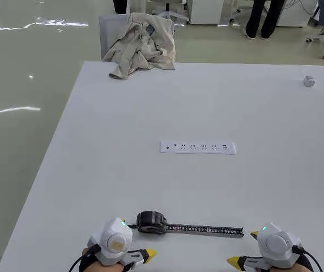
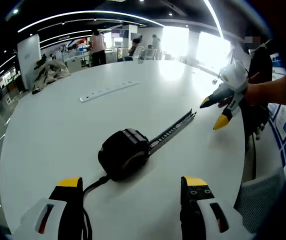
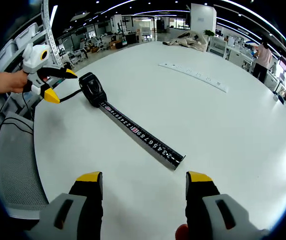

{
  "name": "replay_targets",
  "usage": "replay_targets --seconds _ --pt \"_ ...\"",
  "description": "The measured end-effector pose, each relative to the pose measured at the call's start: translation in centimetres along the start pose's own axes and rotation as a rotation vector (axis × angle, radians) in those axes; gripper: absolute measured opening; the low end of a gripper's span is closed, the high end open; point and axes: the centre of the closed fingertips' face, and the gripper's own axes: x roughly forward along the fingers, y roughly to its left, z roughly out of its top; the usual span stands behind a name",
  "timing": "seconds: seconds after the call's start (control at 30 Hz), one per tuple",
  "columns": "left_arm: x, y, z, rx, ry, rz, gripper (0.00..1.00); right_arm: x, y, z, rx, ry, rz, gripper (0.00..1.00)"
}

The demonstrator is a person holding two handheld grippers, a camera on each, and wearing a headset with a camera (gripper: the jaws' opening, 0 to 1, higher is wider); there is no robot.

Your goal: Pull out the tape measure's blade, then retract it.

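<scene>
The tape measure [image 1: 152, 222] is lying near the front edge of the white table [image 1: 207, 102], its blade [image 1: 204, 230] drawn out and running crosswise between the two grippers. The left gripper [image 2: 132, 182] is facing the case just ahead of it, while the right gripper [image 3: 144, 176] is facing the blade's free tip. Both are showing spread jaws, gripping nothing.

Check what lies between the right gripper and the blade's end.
Nothing but bare table: in the right gripper view, the open right gripper faces the blade's end across a plain strip of white top.
</scene>
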Motion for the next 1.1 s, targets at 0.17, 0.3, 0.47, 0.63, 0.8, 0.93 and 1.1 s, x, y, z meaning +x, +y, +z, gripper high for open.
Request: replay_targets --seconds 0.17,0.3,0.47,0.63,0.8,0.93,1.1 --pt "-0.6 -0.2 -0.5 -0.044 -0.004 0.015 0.81 -0.4 0.4 -0.2 0.026 -0.006 -0.016 0.73" --pt "-1.2 -0.3 -0.8 -0.086 -0.011 0.035 0.83 -1.0 0.6 -0.4 0.06 -0.016 -0.03 0.75" --pt "-1.9 -0.5 -0.8 -0.123 -0.022 0.061 0.85 -1.8 1.3 -0.4 0.08 -0.018 -0.042 0.78" --pt "-2.6 -1.3 -0.8 -0.165 -0.035 0.063 0.88 -2.2 1.6 -0.8 0.101 -0.026 -0.053 0.81" --pt "-3.2 -1.6 -1.1 -0.192 -0.04 0.075 0.9 -3.0 2.5 -0.8 0.119 -0.028 -0.06 0.84" --pt "-3.9 -1.8 -1.4 -0.213 -0.038 0.089 0.93 -3.2 3.1 -1.0 0.129 -0.027 -0.063 0.86" --pt "-4.7 -2.0 -1.7 -0.244 -0.039 0.106 0.94 -3.7 3.9 -0.8 0.146 -0.035 -0.069 0.88"
